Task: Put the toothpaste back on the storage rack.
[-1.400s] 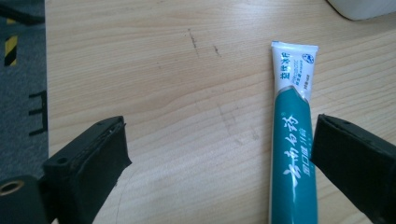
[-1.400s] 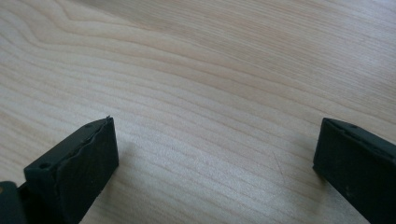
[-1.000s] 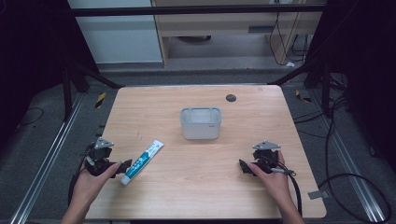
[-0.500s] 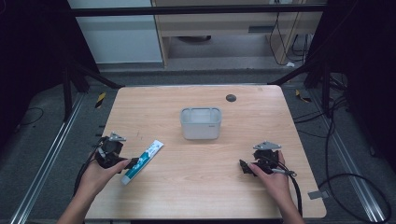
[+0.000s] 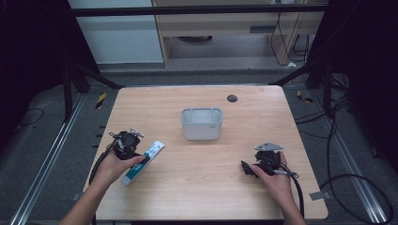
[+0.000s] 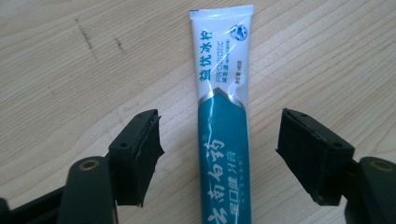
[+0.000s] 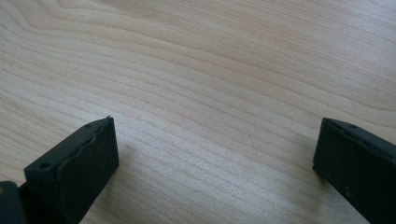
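**Your left claw is wide open over the toothpaste**

Start with the big things. The wooden table [image 5: 197, 187] is under both your claws. The grey tub [image 5: 202, 123] sits up ahead of your left claw and off to its right, well apart from it.

Now the toothpaste tube [image 6: 223, 140]. It lies flat on the table, right between the jaws of your left claw [image 6: 219, 154]. The jaws stand wide, one on each side of the tube, and they do not touch it. The flat sealed end points away from the claw. The cap end runs back under the claw, so you cannot see it there.

The tube looks light and soft, I think. It should squash if you pinch hard. The skin looks shiny, so it may slip. The best place to pinch is likely the dark green middle, where it looks full and round. The thin flat end would bend.

Your left hand [image 5: 110, 164] is over the lower part of the tube, with the claw tipped down at the table.

Your right claw [image 7: 215, 163] is wide open too, with bare wood between its jaws. Your right hand [image 5: 277, 176] rests low on the table, far from the tube.
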Demonstrator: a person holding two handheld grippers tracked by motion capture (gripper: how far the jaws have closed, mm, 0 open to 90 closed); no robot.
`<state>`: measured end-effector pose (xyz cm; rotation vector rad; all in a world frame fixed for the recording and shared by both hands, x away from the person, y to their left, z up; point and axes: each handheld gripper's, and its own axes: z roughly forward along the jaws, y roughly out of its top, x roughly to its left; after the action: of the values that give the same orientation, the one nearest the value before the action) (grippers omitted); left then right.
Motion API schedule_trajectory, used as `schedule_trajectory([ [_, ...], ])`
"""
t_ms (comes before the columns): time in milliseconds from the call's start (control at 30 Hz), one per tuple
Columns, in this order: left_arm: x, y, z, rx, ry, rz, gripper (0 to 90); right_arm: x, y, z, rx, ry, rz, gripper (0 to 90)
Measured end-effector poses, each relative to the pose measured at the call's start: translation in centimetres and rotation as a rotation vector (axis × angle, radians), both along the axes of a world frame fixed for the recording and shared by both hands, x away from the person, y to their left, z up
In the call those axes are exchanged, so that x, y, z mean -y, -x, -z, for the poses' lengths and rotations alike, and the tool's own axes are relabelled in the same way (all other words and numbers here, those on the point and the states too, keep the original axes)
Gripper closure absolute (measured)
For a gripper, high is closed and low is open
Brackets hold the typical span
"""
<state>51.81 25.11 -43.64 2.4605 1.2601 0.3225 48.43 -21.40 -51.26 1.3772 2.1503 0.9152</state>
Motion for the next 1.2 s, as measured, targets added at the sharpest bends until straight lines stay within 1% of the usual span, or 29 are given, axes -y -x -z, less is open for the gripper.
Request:
schedule_trajectory([
  [33, 0.2, -0.3, 0.3, -0.02, -0.01, 0.003, 34.6, 0.0, 0.0, 0.0, 0.0, 0.0, 0.0, 0.4],
  [133, 0.2, -0.8, 0.6, -0.042, -0.001, -0.008, 38.1, 0.0, 0.0, 0.0, 0.0, 0.0, 0.0, 0.4],
  [200, 0.2, -1.1, 0.8, -0.051, -0.004, -0.011, 40.9, 0.0, 0.0, 0.0, 0.0, 0.0, 0.0, 0.4],
  [300, 0.2, -1.5, 0.9, -0.061, 0.009, -0.02, 43.1, 0.0, 0.0, 0.0, 0.0, 0.0, 0.0, 0.4],
  [367, 0.4, -1.9, 0.9, -0.071, 0.013, -0.013, 45.4, 0.0, 0.0, 0.0, 0.0, 0.0, 0.0, 0.4],
  [467, 0.7, -2.1, 1.1, -0.076, 0.009, -0.012, 46.0, 0.0, 0.0, 0.0, 0.0, 0.001, 0.0, 0.4],
  [533, 0.9, -2.2, 1.4, -0.088, 0.001, -0.01, 46.3, 0.0, 0.0, 0.0, 0.0, 0.0, 0.0, 0.4],
  [600, 1.0, -2.4, 1.6, -0.091, -0.003, -0.01, 46.6, 0.0, 0.0, 0.0, 0.0, 0.0, 0.0, 0.4],
  [667, 1.1, -2.5, 1.8, -0.092, 0.011, -0.019, 47.0, 0.0, 0.0, 0.0, 0.0, 0.0, 0.0, 0.4],
  [800, 1.6, -2.5, 1.8, -0.087, 0.003, -0.01, 47.2, 0.0, 0.0, 0.0, 0.0, 0.0, 0.0, 0.4],
  [933, 1.6, -2.6, 1.8, -0.085, 0.002, -0.022, 47.9, 0.0, 0.0, 0.0, 0.0, 0.0, 0.0, 0.4],
  [967, 1.6, -2.7, 2.0, -0.09, -0.004, -0.028, 48.0, 0.0, 0.0, 0.0, 0.0, 0.0, 0.0, 0.4],
  [1067, 1.6, -2.8, 2.2, -0.106, -0.012, -0.02, 50.0, 0.0, 0.0, 0.0, 0.0, 0.0, 0.0, 0.4],
  [1200, 1.6, -2.9, 2.4, -0.109, -0.01, -0.024, 52.7, 0.0, 0.0, 0.0, 0.0, 0.001, 0.0, 0.4],
])
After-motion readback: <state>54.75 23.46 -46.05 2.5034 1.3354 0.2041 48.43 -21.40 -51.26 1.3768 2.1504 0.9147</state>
